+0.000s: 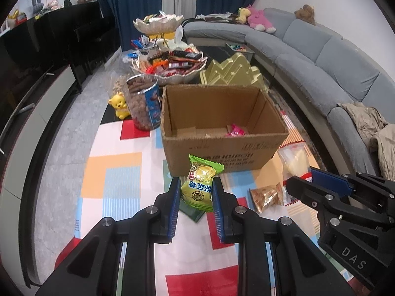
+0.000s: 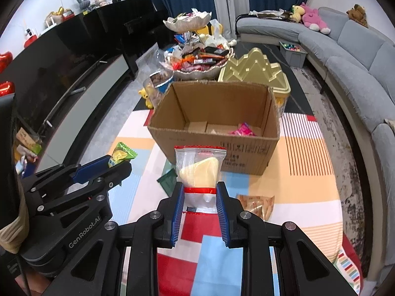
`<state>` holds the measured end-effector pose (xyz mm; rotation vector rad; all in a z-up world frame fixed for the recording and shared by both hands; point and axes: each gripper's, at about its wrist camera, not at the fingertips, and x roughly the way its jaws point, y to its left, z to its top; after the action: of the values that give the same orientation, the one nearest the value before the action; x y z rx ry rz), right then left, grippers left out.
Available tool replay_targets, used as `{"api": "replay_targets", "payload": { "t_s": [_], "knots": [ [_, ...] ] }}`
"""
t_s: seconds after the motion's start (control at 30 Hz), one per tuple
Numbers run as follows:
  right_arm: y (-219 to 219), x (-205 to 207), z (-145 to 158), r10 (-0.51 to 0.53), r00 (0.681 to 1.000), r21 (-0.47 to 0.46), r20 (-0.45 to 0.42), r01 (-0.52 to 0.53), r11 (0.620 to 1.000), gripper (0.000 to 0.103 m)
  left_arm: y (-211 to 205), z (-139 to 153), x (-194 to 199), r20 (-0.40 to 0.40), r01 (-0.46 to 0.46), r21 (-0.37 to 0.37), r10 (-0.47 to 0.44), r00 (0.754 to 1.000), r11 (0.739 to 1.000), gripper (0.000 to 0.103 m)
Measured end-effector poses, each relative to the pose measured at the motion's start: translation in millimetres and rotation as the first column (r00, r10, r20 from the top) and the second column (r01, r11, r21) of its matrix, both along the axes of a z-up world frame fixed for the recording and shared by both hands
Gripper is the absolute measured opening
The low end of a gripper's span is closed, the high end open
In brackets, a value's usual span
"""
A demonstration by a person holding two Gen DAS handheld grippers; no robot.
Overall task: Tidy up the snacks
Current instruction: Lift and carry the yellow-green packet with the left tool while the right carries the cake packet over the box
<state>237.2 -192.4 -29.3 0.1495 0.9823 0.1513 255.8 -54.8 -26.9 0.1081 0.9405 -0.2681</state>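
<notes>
A: What do the left tongs (image 1: 195, 194) have?
B: They pinch a green candy packet (image 1: 201, 183), lifted above the patterned mat (image 1: 118, 172) just before the open cardboard box (image 1: 222, 145).
A: And the right tongs (image 2: 200, 197)?
B: They are clamped on a clear bag with a pale snack (image 2: 200, 170), also near the box. A pink packet (image 2: 243, 129) lies inside it; a brown packet (image 2: 256, 203) stays on the mat.
</notes>
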Motion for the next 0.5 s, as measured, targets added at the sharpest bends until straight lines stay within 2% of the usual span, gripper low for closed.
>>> {"api": "replay_targets", "payload": {
  "t_s": [0.5],
  "knots": [
    [-15,25,23,-0.028,0.998,-0.01,0.059,0.028,1.0,0.027,-16,19,33,0.038,0.005,-0.012,-0.004,0.999,1.0,0.026]
  ]
}}
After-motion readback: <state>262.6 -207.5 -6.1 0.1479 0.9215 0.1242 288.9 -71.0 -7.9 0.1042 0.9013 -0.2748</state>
